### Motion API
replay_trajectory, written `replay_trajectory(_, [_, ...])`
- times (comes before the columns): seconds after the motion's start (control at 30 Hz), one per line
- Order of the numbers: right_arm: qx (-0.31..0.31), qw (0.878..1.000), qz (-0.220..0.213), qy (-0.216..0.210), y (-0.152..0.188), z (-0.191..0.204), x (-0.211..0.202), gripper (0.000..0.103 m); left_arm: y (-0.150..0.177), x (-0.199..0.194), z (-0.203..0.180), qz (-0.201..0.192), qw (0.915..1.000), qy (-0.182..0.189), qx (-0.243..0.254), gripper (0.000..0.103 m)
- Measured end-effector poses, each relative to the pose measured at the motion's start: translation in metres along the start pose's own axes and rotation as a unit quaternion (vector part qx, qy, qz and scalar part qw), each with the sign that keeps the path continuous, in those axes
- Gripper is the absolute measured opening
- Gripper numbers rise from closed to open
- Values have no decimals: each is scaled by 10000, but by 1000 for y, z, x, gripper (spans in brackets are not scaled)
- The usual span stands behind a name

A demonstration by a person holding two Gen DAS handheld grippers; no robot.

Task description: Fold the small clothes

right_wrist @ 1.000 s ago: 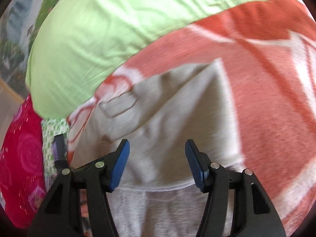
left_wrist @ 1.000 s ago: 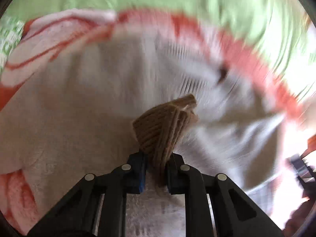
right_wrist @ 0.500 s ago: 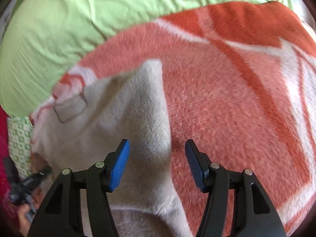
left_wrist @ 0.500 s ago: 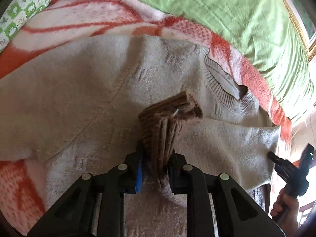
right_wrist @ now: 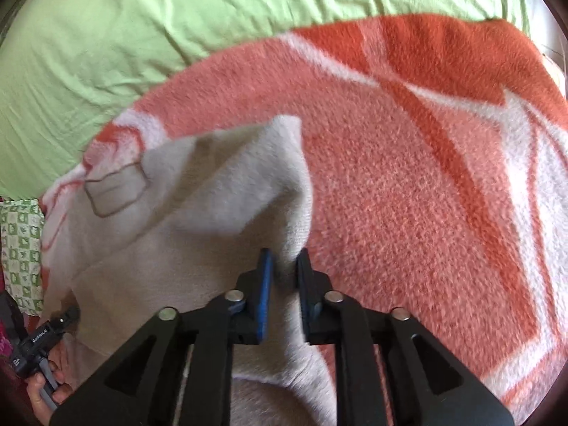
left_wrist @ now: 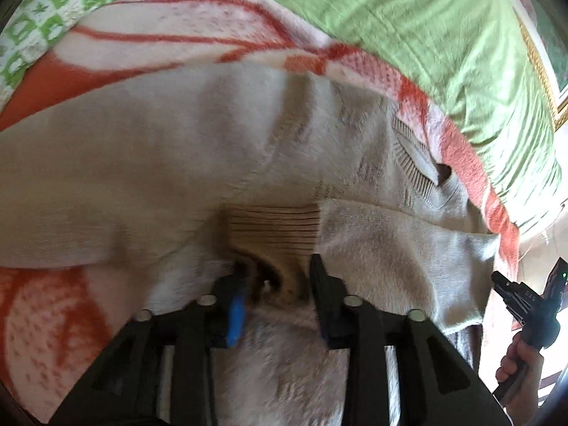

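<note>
A small beige knit sweater (left_wrist: 149, 177) lies spread on an orange and white blanket (left_wrist: 177, 46). Its right sleeve is folded across the body, and the brown ribbed cuff (left_wrist: 273, 229) lies flat on the chest. My left gripper (left_wrist: 277, 277) is open just behind the cuff, which rests between the fingers. In the right wrist view the sweater (right_wrist: 198, 213) fills the left half. My right gripper (right_wrist: 284, 262) is shut on the sweater's side edge, over the blanket (right_wrist: 426, 177).
A green sheet (left_wrist: 443, 35) covers the bed beyond the blanket, and shows in the right wrist view (right_wrist: 142, 25). A green and white patterned cloth (left_wrist: 42, 17) lies at the far left. The other hand-held gripper (left_wrist: 525, 305) shows at the right edge.
My left gripper opened and let the brown cuff drop flat onto the sweater. My right gripper closed on the sweater's side edge.
</note>
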State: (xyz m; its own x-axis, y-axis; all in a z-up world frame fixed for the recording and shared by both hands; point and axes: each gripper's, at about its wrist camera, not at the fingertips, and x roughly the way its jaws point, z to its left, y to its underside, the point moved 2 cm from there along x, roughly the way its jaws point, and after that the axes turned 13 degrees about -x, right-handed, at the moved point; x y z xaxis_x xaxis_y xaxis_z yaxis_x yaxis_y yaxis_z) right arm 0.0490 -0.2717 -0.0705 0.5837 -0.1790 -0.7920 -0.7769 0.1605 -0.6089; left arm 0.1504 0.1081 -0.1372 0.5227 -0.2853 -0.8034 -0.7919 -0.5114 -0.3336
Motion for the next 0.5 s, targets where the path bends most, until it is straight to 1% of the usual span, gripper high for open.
replay_trajectory(0.03, [9,9999,-109,-79,1,4,-8,41,-1,-8,7,-46,10000,-23,-60,48])
replay_trajectory(0.07, [16,9994,-265,-205,3,10,-18,50,-2,-17,18,-89,9998,-65,-179,56])
replay_trajectory(0.1, [-3,9990,-350,-262,4,16,-24,53,-4,-25,30,-112,9993,-55,-339,56])
replay_trajectory(0.17, [-97,9980,-464,-429,8,31,-35,54,-9,-35,53,-107,9977,22,-671,56])
replay_trajectory(0.23, [-158,9963,-495,-688,12,47,-39,55,-14,-46,82,-164,9942,-31,-1059,56])
replay_trajectory(0.33, [-349,9934,-407,-1018,20,79,-38,56,-19,-65,133,-296,9841,-91,-1748,56])
replay_trajectory(0.43, [-655,9907,-251,-1165,29,111,-32,56,-23,-84,184,-510,9694,-193,-2392,56])
replay_trajectory(0.5, [-771,9888,-149,-1272,35,125,-27,56,-27,-98,216,-684,9573,-217,-2800,56])
